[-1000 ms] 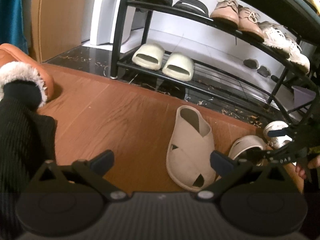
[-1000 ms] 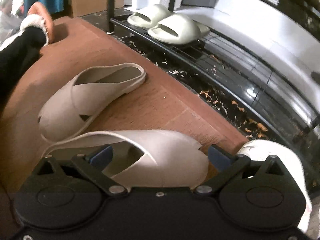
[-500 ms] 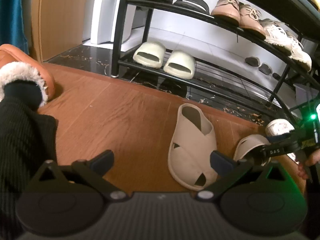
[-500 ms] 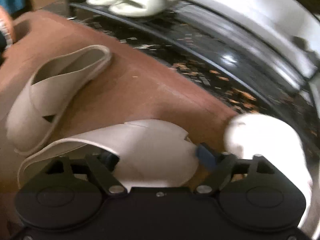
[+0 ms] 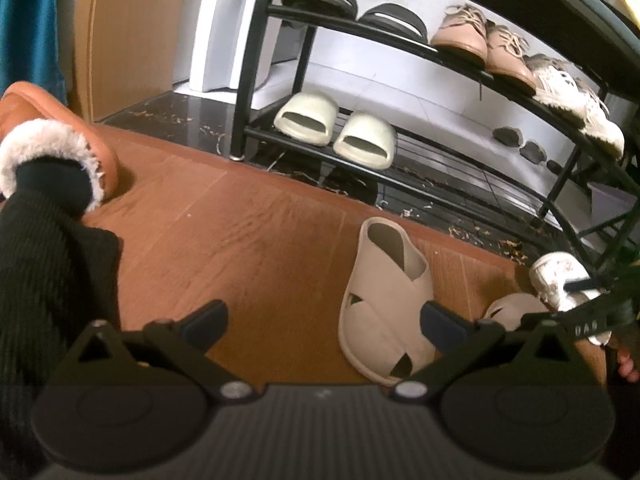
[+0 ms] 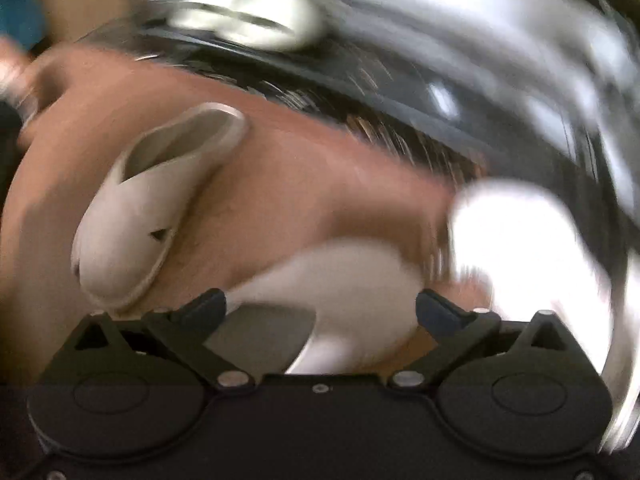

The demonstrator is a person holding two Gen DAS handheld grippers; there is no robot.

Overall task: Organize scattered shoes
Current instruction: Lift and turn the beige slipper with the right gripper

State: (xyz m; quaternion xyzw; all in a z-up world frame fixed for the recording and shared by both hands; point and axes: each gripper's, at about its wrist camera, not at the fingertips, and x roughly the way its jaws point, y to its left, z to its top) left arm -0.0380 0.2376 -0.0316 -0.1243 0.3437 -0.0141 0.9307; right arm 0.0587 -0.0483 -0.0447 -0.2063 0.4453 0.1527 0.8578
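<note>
Lying between the just-reopened right tongs [image 6: 318,306], untouched, is one beige slipper [image 6: 352,304]; left tongs [image 5: 324,322] released.

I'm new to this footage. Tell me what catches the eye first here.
The beige cross-strap slipper lies alone on the brown floor, just ahead of the open left gripper. Behind it stands the black shoe rack, with pale green slides on its lowest shelf. At far left, an orange fur-lined slipper is worn on a foot.

Beige slipper [image 5: 386,304]; black rack [image 5: 256,80]
</note>
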